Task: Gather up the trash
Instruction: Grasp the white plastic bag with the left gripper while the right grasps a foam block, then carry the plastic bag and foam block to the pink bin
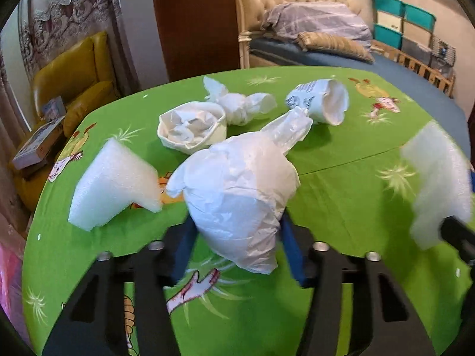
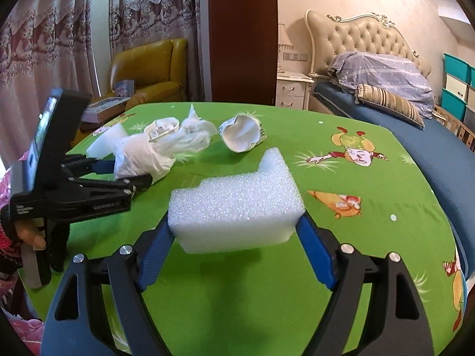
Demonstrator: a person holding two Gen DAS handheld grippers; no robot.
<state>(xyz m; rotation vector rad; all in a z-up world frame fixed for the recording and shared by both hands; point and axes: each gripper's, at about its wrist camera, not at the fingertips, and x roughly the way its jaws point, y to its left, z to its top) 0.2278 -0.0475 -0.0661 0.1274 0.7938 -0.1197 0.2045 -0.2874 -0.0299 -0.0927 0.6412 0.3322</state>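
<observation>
Left wrist view: your left gripper (image 1: 237, 237) pinches the bag (image 1: 237, 195) by its bulging body, raised off the table (image 1: 341, 195). Your right gripper (image 2: 234, 231) clamps the foam (image 2: 234, 210) across its width, likely so both leave together.

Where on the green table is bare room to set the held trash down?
Bare cloth lies right of the foam block and in front of both grippers. Crowded: far left, around the bowl, crushed cup, second foam piece.
</observation>
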